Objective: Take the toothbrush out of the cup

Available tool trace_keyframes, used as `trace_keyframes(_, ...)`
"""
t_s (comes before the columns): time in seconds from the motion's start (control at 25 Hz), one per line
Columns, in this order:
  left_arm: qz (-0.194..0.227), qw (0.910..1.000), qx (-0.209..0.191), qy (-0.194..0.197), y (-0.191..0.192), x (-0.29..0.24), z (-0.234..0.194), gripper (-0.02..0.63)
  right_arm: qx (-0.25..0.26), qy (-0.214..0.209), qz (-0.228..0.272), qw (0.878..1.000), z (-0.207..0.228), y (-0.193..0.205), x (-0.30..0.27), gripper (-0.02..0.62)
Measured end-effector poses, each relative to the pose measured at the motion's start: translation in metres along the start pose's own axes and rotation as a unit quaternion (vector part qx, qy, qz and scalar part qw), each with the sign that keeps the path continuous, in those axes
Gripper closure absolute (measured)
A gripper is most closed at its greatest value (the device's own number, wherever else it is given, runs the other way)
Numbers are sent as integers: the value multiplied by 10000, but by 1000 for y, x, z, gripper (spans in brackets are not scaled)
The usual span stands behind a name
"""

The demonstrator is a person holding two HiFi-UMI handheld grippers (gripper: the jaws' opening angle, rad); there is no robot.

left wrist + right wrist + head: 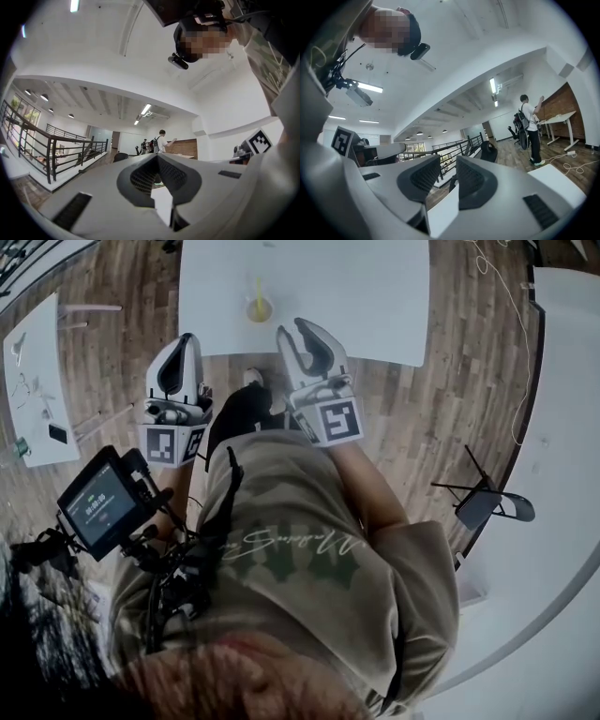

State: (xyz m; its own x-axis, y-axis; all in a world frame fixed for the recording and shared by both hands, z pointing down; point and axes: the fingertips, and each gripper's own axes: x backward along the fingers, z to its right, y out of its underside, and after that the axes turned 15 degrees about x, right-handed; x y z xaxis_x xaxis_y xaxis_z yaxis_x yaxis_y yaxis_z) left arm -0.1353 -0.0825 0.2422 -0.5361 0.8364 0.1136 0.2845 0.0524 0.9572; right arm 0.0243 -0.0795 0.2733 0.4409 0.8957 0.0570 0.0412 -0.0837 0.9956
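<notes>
Reading the head view: the toothbrush (pixel 256 289) is a thin pale-yellow stick, standing near upright in a small yellowish cup (pixel 260 310). It's too small to make out bristles. The cup sits on the white table (pixel 375 296) at top centre of the frame, on the left half of the tabletop, close to the near edge. There's open white tabletop on every side of it.

Edges, left to right:
- A second white table (pixel 37 381) at upper left carries small items and is well apart from the cup.
- A strip of wood floor (pixel 112 343) runs between the two tables.
- The main table's left edge runs just above the left gripper (pixel 185 343), and its near edge passes behind both grippers' tips.
- More floor with a loose cable (pixel 511 334) at upper right.
- A dark chair (pixel 483 502) at mid right.
- A large white surface (pixel 562 381) along the right border.

Jaws:
- The left gripper is below-left of the cup. Its jaws are together, and the left pads (pixel 143 176) meet with nothing between them.
- The right gripper (pixel 296 334) is below-right of the cup and nearer to it. Its jaws are apart, the right pads (pixel 424 178) show a clear gap, and it holds nothing.
- In the frame the cup lies above and between the two sets of tips, apart from both.
</notes>
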Motion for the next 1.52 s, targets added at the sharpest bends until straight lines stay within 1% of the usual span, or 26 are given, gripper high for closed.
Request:
trace_keyframes(0.04,-18,10000,24,-9,8,-11,-7,615,-63,-101,-104,9999,3,18,-10,474)
trace_keyframes(0.08,-9,10000,92,4,17,-21,-13,615,-108,-176,-175,9996,5,36,-19,474)
trace_keyframes(0.16,66,9997,236,67,28,-32,-19,615,-152,-191,-198,9995,8,66,-32,474)
trace_keyframes(0.28,55,9999,129,9,47,-29,-32,615,-123,-122,-217,9996,8,102,-48,474)
trace_keyframes(0.4,-37,9997,221,18,69,-33,-38,615,-36,-313,-348,9989,-2,142,-61,474)
trace_keyframes(0.52,-20,9993,358,144,114,-49,-61,615,-133,-671,-735,9949,-10,200,-81,474)
trace_keyframes(0.6,-31,9988,468,166,144,-62,-75,615,-132,-712,-866,9936,-9,239,-96,474)
trace_keyframes(0.64,-33,9988,470,144,151,-65,-79,615,-119,-699,-907,9933,-7,251,-102,474)
trace_keyframes(0.72,11,9987,484,135,150,-66,-80,615,-87,-685,-963,9929,-5,260,-106,474)
trace_keyframes(0.84,110,9983,546,146,141,-64,-81,615,55,-818,-979,9918,-6,261,-111,474)
trace_keyframes(0.92,95,9984,550,102,140,-62,-85,615,111,-896,-959,9913,-4,267,-113,474)
trace_keyframes(1.04,82,9985,537,69,142,-59,-85,615,60,-975,-908,9911,-1,278,-113,467)
trace_keyframes(1.08,86,9985,534,58,143,-58,-86,615,33,-1030,-898,9906,-1,278,-115,463)
trace_keyframes(1.16,64,9985,541,9,145,-55,-89,615,49,-1159,-852,9896,-4,275,-121,434)
trace_keyframes(1.32,56,9985,537,-57,142,-55,-90,615,254,-1357,-848,9868,-10,271,-127,434)
trace_keyframes(1.44,57,9988,474,-67,141,-56,-88,615,195,-1419,-937,9852,-8,280,-129,434)
trace_keyframes(1.52,52,9985,539,-15,142,-56,-87,615,102,-1461,-982,9843,-7,286,-130,434)
